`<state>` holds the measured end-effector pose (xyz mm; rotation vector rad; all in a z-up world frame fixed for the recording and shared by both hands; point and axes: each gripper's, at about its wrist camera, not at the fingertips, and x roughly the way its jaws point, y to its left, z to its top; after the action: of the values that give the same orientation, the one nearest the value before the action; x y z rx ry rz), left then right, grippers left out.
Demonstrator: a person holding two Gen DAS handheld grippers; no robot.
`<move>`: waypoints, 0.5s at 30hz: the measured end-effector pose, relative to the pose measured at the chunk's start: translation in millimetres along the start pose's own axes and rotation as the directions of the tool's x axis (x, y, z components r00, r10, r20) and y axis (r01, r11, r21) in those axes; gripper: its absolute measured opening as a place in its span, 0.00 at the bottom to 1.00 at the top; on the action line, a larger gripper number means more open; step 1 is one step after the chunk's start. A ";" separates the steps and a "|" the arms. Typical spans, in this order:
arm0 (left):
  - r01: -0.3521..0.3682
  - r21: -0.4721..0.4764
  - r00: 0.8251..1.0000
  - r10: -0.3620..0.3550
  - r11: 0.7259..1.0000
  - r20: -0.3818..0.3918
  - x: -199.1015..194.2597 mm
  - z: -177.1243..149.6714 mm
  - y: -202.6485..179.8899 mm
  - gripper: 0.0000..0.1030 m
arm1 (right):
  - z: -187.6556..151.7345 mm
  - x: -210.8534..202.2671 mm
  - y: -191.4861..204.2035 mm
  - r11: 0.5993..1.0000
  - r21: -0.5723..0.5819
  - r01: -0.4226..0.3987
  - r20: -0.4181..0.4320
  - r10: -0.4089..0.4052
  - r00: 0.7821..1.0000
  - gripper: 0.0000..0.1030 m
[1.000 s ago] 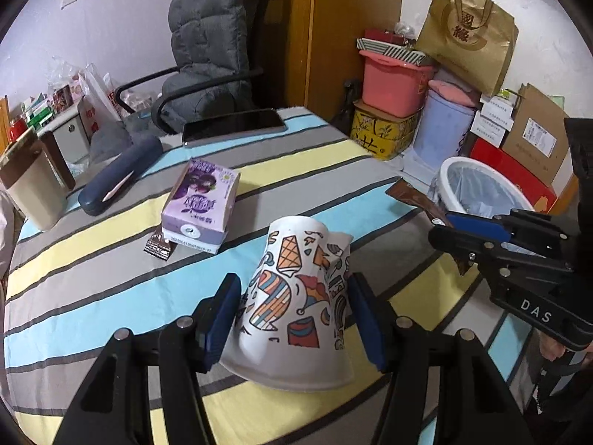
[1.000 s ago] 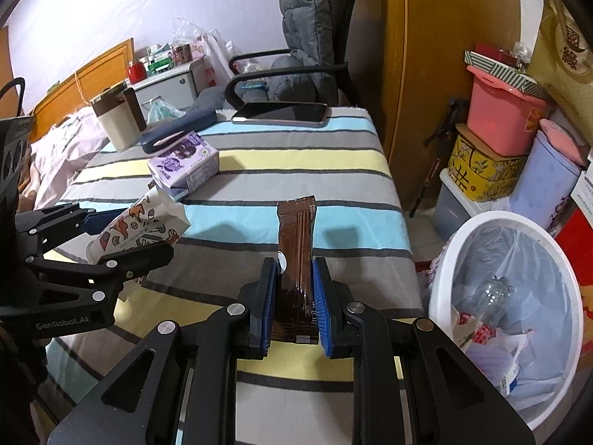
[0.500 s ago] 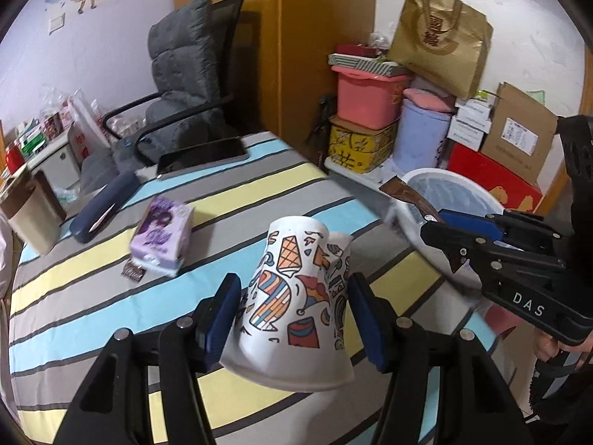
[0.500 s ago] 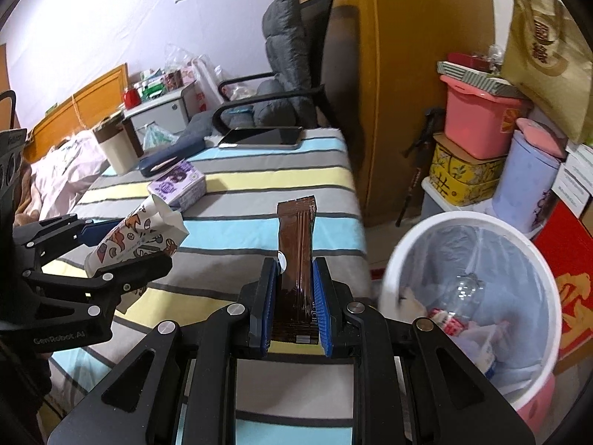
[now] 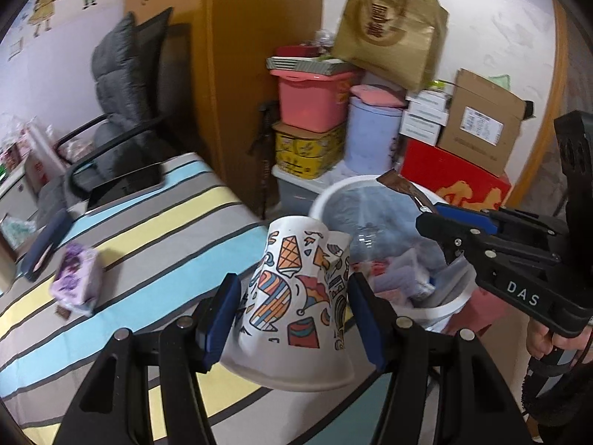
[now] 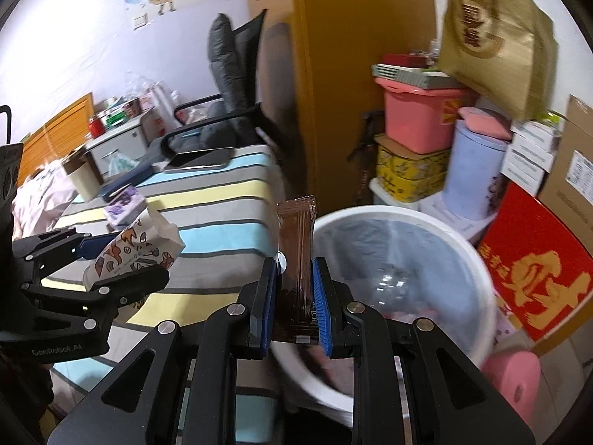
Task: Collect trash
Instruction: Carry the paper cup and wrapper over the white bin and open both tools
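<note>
Paper cup: crushed paper cup [image 5: 296, 296], white with bright cartoon prints, lower centre of the left wrist view, pinched between the blue pads of the left gripper [image 5: 292, 319]; mouth flared toward the camera.
Brown wrapper: glossy brown snack wrapper [image 6: 298, 259], long and flat, upright at centre of the right wrist view, clamped low down by the right gripper [image 6: 295, 300].
Bin: round white trash bin [image 6: 478, 259] with a bluish liner, right of centre, behind the wrapper; bottle and scraps inside.
Right gripper, left wrist view: at right edge [image 5: 430, 218], a hand [image 5: 548, 341] on its handle.
Table: striped cloth [image 5: 155, 244], grey, yellow, blue, at left.
Tissue pack: purple tissue pack [image 5: 76, 283] lying on the cloth, far left.
</note>
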<state>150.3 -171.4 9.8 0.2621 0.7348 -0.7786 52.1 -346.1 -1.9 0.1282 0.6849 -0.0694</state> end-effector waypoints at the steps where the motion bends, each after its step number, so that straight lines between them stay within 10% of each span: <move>1: 0.010 0.008 1.000 -0.010 1.000 0.001 2.8 2.4 -6.4 0.60 | -0.6 -0.7 -6.2 1.000 0.009 0.009 -0.001 -0.009 1.000 0.21; 15: 0.097 0.057 0.994 -0.094 0.994 -0.057 47.5 20.8 -64.4 0.60 | -14.4 2.1 -69.3 0.991 0.092 0.096 -0.053 -0.092 0.994 0.21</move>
<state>137.4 -251.8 -4.7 0.3048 0.7801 -0.8879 37.4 -412.7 -20.9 0.1886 0.7368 -0.1895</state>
